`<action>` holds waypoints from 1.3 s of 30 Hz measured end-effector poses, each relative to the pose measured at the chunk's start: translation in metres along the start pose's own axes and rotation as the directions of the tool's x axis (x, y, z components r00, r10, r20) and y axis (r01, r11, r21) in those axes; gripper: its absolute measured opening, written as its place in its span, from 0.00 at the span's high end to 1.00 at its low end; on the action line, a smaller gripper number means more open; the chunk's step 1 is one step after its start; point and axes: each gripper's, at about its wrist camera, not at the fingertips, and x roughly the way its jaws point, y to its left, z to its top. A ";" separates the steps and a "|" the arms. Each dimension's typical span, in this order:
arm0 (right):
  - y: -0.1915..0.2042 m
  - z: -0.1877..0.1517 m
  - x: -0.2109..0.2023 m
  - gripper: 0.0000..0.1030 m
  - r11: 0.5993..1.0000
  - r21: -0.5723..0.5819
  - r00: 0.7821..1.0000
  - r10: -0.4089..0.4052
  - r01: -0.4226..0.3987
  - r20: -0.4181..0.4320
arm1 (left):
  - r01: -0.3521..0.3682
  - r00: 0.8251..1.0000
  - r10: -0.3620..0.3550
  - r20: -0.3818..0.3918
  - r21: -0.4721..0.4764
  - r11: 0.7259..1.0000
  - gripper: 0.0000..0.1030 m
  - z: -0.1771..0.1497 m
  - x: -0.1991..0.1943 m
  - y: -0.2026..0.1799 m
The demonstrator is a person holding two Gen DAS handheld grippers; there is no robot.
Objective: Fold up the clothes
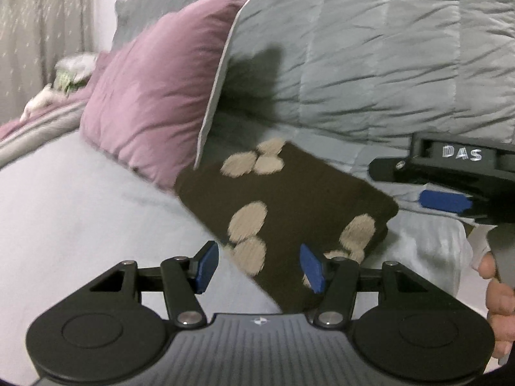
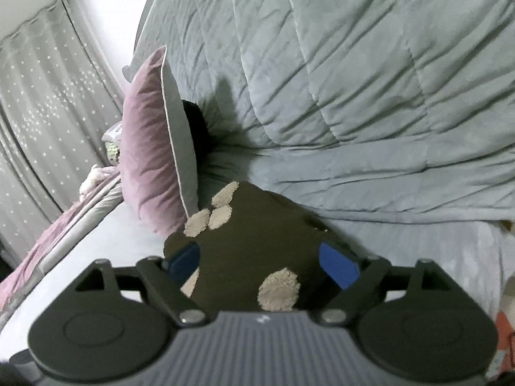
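Observation:
A dark brown garment (image 1: 289,206) with beige paw prints lies folded into a thick rectangle on the pale bed sheet (image 1: 80,212). My left gripper (image 1: 260,267) is open at its near corner, with the cloth lying between and beyond the blue pads (image 1: 312,268). In the same view the right gripper (image 1: 399,183) comes in from the right, by the garment's far right edge, held by a hand (image 1: 497,292). In the right wrist view the right gripper (image 2: 261,263) is wide open over the garment (image 2: 257,241), one pad at each side edge.
A pink pillow (image 1: 154,96) leans just left of and behind the garment. A bunched grey quilt (image 1: 386,48) rises behind it. A pink blanket (image 1: 32,122) and a starred curtain (image 2: 42,112) are at the far left. Something orange (image 2: 505,331) shows at the lower right.

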 end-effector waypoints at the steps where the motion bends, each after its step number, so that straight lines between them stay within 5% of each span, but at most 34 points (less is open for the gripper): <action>1: 0.003 -0.001 -0.004 0.07 1.000 -0.004 1.000 -0.017 0.017 0.004 | -0.008 1.000 0.008 -0.016 -0.011 1.000 0.45 0.000 -0.001 0.002; 10: 0.017 -0.020 -0.028 0.00 0.996 0.011 0.995 -0.093 0.093 -0.026 | -0.081 0.982 0.073 -0.174 -0.037 0.996 0.31 -0.004 -0.005 0.012; 21: 0.021 -0.038 -0.026 0.00 0.985 -0.014 0.981 -0.174 0.173 -0.089 | -0.172 0.962 0.165 -0.219 -0.010 0.985 0.02 -0.014 0.008 0.017; 39: 0.040 -0.035 -0.028 0.00 0.976 -0.029 0.972 -0.217 0.215 -0.091 | -0.145 0.956 0.137 -0.258 -0.012 0.989 0.00 -0.029 0.025 0.015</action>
